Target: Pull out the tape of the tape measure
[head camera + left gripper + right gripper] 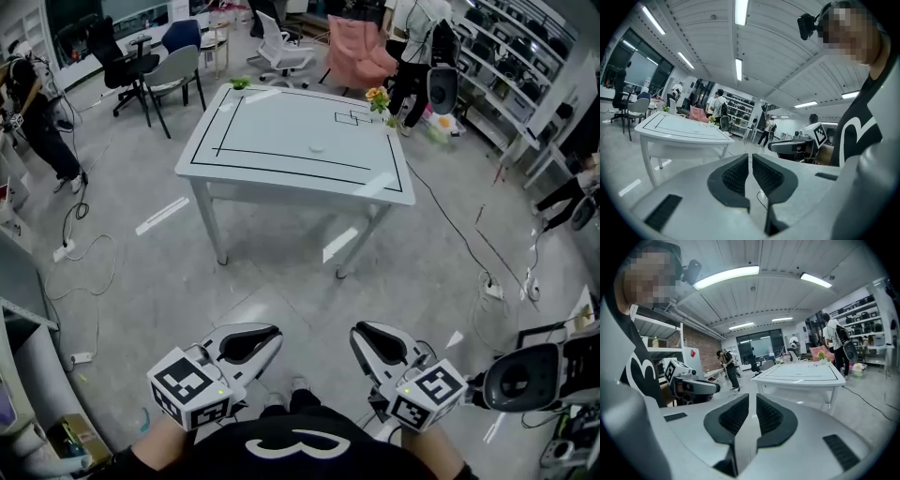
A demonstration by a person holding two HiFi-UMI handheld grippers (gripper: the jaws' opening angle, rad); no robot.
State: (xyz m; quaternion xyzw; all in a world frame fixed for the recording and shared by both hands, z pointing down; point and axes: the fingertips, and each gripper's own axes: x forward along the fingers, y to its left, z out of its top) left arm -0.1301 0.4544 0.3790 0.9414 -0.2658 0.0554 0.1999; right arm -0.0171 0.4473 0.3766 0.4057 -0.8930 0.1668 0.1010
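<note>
White table [272, 131] sits upper centre of my head view, with a small pale object [317, 147] mid-top, too small for me to confirm as the tape measure. Low in frame, my left gripper [261, 340] and right gripper [372, 341] are both pinched together, with nothing between them.

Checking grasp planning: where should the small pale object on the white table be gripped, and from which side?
The small pale object lies low, alone near the middle of the white table. Probably best to come from above over the near edge and grip across its body. Its outline and any tape tab are too small to make out here.
</note>
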